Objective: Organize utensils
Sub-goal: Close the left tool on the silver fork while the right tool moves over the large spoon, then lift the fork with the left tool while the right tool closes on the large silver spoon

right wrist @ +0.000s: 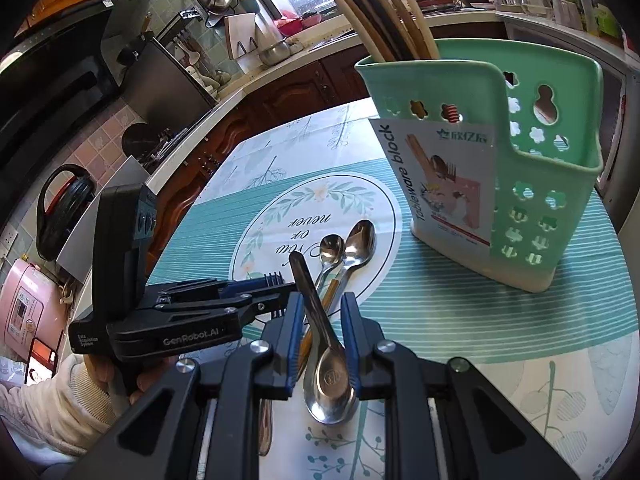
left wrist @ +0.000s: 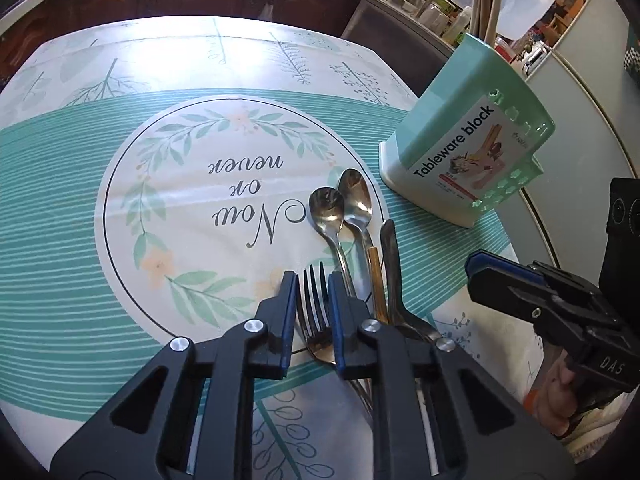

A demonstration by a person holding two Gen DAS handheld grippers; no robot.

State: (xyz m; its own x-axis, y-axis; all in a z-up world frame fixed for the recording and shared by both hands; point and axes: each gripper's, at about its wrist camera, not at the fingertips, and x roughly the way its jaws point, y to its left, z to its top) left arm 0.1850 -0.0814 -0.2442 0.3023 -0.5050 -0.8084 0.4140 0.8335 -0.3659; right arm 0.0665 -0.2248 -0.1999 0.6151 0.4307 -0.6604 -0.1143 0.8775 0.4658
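Utensils lie bunched on the tabletop (left wrist: 60, 208), which is covered by a teal-striped cloth with a leafy wreath print. The left hand-held gripper (left wrist: 312, 312) sits low over the fork (left wrist: 314, 304), its blue-padded fingers (left wrist: 289, 320) on either side of the tines with narrow gaps showing; whether they press the fork cannot be told. Just right of the fork lie a small spoon (left wrist: 327, 210) and a larger spoon (left wrist: 356, 196), bowls side by side and pointing away, then a gold-handled piece (left wrist: 377, 280) and a dark steel handle (left wrist: 390, 256), all touching or overlapping near their handles.

In the right wrist view, the right hand-held gripper (right wrist: 322, 344) has its fingers (right wrist: 352, 344) spread around an overturned spoon (right wrist: 330, 384), whose bowl lies between them and whose handle slants up and away. The pads stand just beside the bowl; contact is unclear. Beyond it are the two spoons (right wrist: 358, 242) and the left hand-held gripper (right wrist: 256, 292) coming in from the left.

A mint holder (right wrist: 516, 184) labelled "Tableware block" stands upright on the cloth to the right, apart from the utensils, with chopsticks (right wrist: 384, 20) rising from it.
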